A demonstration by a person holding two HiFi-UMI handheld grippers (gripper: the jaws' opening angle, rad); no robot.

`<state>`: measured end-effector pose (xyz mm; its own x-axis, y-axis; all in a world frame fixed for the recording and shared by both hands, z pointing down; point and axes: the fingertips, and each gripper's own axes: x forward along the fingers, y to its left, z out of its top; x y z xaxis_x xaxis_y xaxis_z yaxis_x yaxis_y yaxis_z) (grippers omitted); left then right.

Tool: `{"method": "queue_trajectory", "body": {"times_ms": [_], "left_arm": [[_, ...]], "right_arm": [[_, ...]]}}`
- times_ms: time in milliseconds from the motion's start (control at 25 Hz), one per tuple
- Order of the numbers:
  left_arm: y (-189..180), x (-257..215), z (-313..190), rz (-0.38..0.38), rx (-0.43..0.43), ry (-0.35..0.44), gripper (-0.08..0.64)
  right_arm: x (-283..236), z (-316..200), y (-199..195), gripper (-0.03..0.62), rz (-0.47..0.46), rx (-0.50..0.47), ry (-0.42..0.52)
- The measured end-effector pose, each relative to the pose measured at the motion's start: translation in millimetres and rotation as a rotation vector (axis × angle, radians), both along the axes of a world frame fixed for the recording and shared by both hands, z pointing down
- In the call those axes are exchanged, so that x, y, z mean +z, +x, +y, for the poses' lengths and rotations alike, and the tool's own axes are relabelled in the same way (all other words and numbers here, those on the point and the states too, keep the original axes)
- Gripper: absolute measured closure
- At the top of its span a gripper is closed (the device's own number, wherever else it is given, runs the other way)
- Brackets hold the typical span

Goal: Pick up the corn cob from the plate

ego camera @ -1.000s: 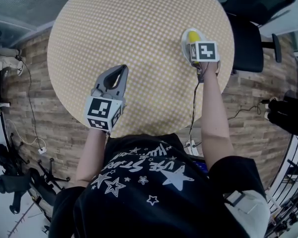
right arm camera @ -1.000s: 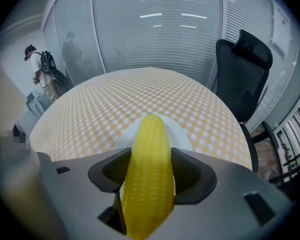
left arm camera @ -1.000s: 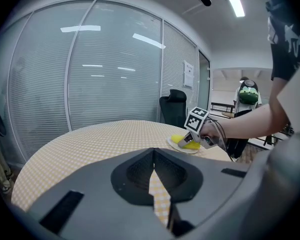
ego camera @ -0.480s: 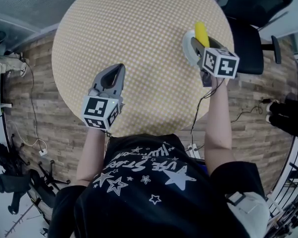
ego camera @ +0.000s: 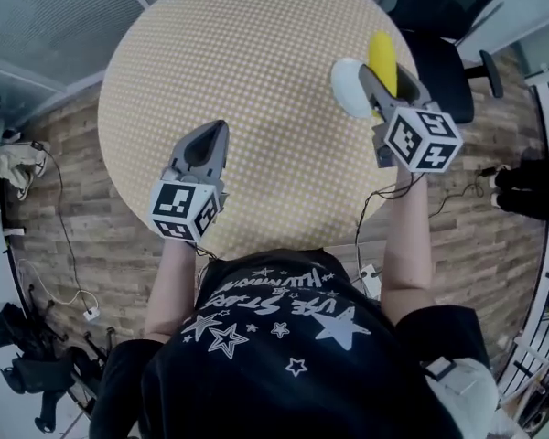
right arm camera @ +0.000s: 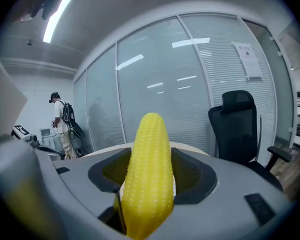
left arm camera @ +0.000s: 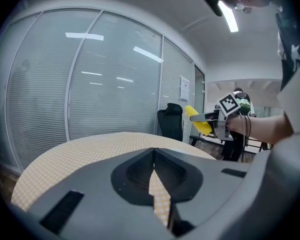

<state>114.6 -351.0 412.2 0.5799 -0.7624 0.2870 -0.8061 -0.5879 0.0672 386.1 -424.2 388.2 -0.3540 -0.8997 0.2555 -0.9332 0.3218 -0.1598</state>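
Round checkered desk [ego camera: 256, 80]: right hand-held gripper [ego camera: 377, 76] grasps the corn cob [ego camera: 382, 55] in the air, by the white plate [ego camera: 348, 90] at 2 o'clock; left hand-held gripper [ego camera: 214, 137] clenched, empty, at 7 o'clock.

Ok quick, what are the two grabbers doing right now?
Left gripper: shut, holding nothing.
Right gripper: shut on the bumpy yellow corn cob.

Round table [ego camera: 256, 80], surface covered in a fine yellow-and-white check. One white plate [ego camera: 348, 88] lies on it, close to the right-hand edge.
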Motion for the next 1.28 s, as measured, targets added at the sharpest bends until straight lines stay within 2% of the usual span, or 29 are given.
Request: {"method": "queue_trajectory", "body": {"times_ms": [120, 280, 600, 760, 1080, 1280], "left_arm": [[-10, -6, 4, 0.018, 0.043, 0.015, 0.554], [-27, -16, 11, 0.030, 0.103, 0.039, 0.554], [-88, -30, 18, 0.078, 0.174, 0.063, 0.554], [-116, -36, 30, 0.102, 0.215, 0.073, 0.554], [-137, -29, 67, 0.122, 0.369, 0.059, 0.554], [-135, -29, 85, 0.133, 0.413, 0.059, 0.554]], "right_arm": [[-21, 22, -13, 0.333, -0.001, 0.021, 0.057], [-39, 51, -32, 0.333, -0.047, 0.049, 0.099], [-56, 103, -91, 0.333, -0.060, 0.131, 0.133], [-69, 136, -123, 0.333, -0.120, 0.186, 0.194], [-68, 219, -167, 0.333, -0.137, 0.315, 0.222], [-80, 245, -174, 0.333, -0.147, 0.333, 0.232]]}}
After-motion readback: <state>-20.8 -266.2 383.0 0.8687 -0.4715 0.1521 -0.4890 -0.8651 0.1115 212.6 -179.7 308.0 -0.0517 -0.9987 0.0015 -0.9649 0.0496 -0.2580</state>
